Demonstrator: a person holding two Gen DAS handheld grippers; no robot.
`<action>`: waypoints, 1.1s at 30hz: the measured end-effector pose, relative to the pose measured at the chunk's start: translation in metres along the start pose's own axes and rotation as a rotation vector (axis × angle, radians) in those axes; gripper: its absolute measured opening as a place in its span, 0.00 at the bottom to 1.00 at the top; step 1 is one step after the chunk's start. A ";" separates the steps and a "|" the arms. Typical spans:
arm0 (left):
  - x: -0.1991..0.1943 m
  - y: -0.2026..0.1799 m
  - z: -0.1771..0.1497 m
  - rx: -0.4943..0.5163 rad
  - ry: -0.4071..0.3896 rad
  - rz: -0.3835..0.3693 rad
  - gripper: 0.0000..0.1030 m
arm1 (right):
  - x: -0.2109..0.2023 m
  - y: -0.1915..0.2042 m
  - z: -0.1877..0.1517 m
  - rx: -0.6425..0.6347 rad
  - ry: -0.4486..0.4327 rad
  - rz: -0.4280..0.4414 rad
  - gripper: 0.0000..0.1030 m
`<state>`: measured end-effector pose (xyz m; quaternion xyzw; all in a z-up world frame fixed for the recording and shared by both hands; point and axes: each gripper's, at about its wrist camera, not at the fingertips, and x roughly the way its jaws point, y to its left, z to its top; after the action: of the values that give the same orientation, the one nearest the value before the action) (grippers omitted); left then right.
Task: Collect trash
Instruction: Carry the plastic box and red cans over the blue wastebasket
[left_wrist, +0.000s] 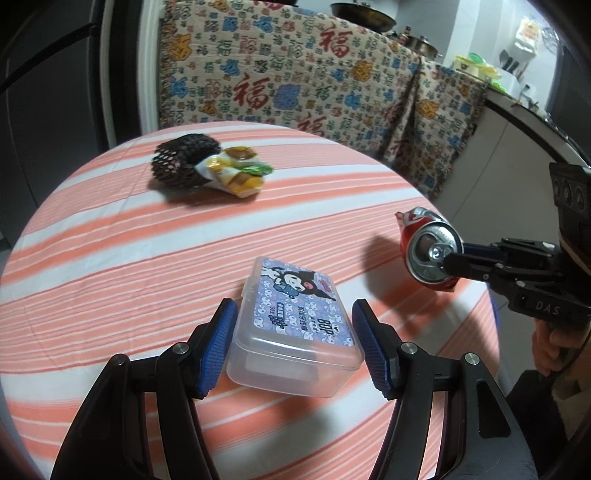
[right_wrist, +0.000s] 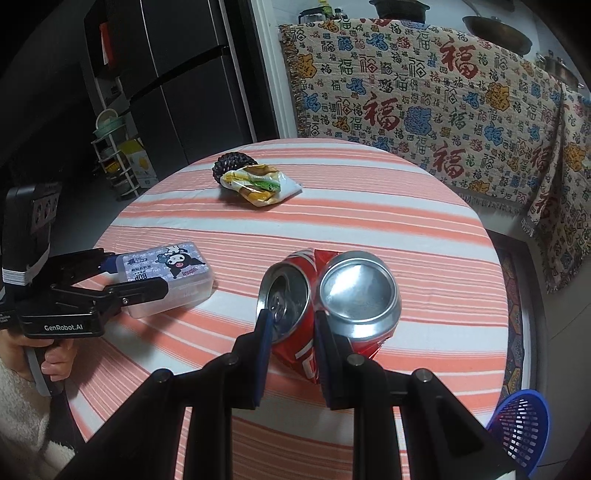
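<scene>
My right gripper (right_wrist: 291, 321) is shut on a crushed red soda can (right_wrist: 328, 295), folded so both metal ends face the camera, and holds it above the table; the can also shows in the left wrist view (left_wrist: 430, 251). My left gripper (left_wrist: 293, 314) straddles a clear plastic box with a cartoon label (left_wrist: 295, 317); the left pad touches it, the right pad stands slightly apart. The box also shows in the right wrist view (right_wrist: 170, 277). A crumpled yellow snack wrapper (left_wrist: 236, 175) lies against a black foam net (left_wrist: 181, 162) at the table's far side.
The round table has an orange-and-white striped cloth (left_wrist: 110, 258). A patterned blanket (left_wrist: 295, 74) hangs behind it. A blue mesh basket (right_wrist: 521, 424) sits on the floor at the table's right. A dark fridge (right_wrist: 177, 74) and a small rack (right_wrist: 114, 155) stand at the left.
</scene>
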<state>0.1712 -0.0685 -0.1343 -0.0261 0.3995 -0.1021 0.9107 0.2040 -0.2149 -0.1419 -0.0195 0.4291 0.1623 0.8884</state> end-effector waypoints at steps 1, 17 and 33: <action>0.001 -0.004 0.001 0.011 0.001 -0.002 0.64 | -0.001 -0.002 -0.001 0.004 -0.001 -0.001 0.22; 0.026 -0.011 -0.006 0.077 0.111 0.031 0.83 | 0.013 -0.016 -0.016 0.037 0.073 0.026 0.57; 0.012 -0.045 0.014 0.098 0.075 -0.028 0.62 | -0.023 -0.019 0.002 0.022 0.062 -0.053 0.20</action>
<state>0.1822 -0.1150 -0.1277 0.0165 0.4274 -0.1352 0.8937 0.1981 -0.2385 -0.1251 -0.0263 0.4575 0.1333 0.8788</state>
